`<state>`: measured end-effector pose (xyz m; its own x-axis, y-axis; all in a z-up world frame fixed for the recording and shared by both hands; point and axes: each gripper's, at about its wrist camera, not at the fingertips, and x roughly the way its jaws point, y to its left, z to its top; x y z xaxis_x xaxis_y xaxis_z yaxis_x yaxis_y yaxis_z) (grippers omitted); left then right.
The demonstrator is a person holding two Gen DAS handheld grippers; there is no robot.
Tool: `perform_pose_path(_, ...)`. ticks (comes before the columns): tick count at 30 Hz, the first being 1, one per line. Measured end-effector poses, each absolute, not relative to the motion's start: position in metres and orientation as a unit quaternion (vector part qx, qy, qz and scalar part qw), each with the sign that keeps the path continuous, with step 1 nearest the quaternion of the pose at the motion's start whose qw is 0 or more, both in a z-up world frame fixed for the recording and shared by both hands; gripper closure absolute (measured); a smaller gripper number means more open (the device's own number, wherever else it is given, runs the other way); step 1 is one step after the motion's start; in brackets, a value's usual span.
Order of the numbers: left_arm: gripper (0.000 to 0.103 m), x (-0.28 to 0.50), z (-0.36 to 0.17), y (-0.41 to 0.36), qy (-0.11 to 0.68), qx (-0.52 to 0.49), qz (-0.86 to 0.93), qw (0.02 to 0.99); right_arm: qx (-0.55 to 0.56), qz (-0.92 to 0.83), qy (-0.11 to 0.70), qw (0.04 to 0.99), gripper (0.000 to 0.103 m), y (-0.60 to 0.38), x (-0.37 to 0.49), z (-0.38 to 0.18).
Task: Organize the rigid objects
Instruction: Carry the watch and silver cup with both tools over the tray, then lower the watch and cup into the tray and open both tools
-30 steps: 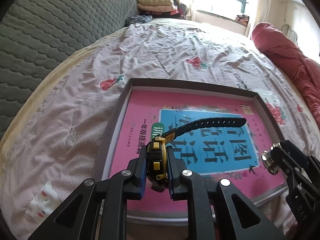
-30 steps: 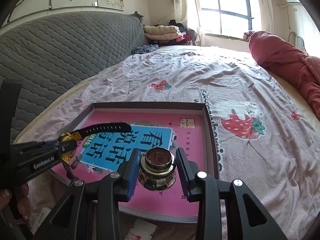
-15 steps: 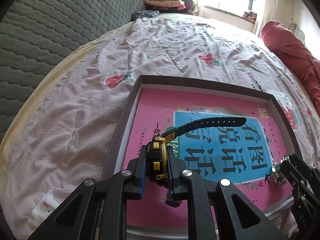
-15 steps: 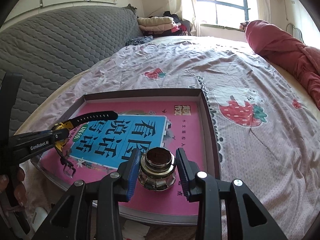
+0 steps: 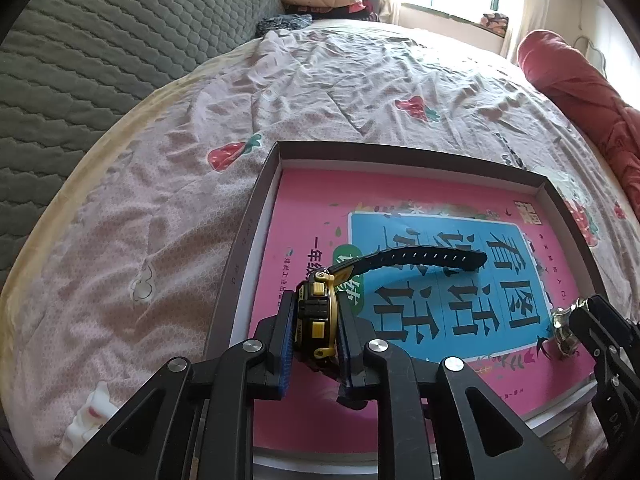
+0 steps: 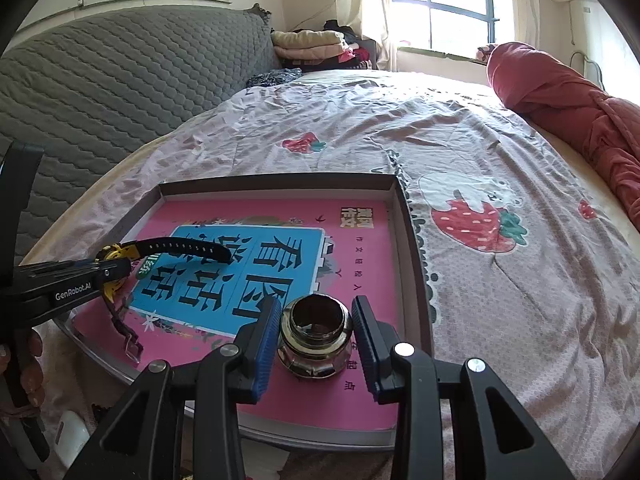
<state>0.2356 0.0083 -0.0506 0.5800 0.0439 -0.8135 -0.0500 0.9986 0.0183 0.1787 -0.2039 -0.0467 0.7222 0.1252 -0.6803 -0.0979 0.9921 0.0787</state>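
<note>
1. Watch [image 5: 316, 320]: our left gripper [image 5: 314, 344] has it edge-on between the pads, jaws just opening, low over the pink book [image 5: 320, 208] in the box [image 5: 400, 152] on the bed.
2. Its strap [image 5: 412, 258] runs straight ahead, angling right.
3. Our right gripper [image 6: 316, 336] is closed on the small glass jar [image 6: 314, 336], which rests on the book, to the watch's right.

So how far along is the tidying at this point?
Done: the pink book already lies flat in the shallow box on the bed. In hand: the left hand-held gripper has the yellow-and-black watch between its opening jaws; the right hand-held gripper brackets the small glass jar on the book. Left: releasing both.
</note>
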Motion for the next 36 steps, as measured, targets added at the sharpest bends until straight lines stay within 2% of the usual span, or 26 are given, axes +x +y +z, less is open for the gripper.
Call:
perform_pose_path(13,0.083,0.236,-0.050,0.016,0.456,-0.007,0.041,0.889,0.014,0.046,0.370,0.928,0.066,-0.207,0.179,-0.048)
perform_pose_path(22,0.078,0.236,-0.046,0.019,0.456,-0.014,0.042,0.889,0.021,0.043,0.372,0.927,0.066,-0.211,0.181,-0.048)
perform_pose_path(25,0.075,0.236,-0.046,0.019,0.454,-0.011,0.043,0.890,0.021,0.043,0.371,0.927,0.066,-0.211,0.181,-0.048)
perform_pose_path(29,0.065,0.236,-0.045,0.020,0.449,-0.010,0.045,0.892,0.020,0.041,0.369,0.928,0.065,-0.212,0.181,-0.047)
perform_pose_path(31,0.063,0.236,-0.044,0.021,0.448,-0.013,0.046,0.893,0.021,0.041,0.368,0.929,0.065,-0.213,0.181,-0.045)
perform_pose_path(36,0.059,0.233,-0.039,0.024,0.440,-0.020,0.045,0.897,0.025,0.044,0.358,0.932,0.056,-0.215,0.179,-0.040)
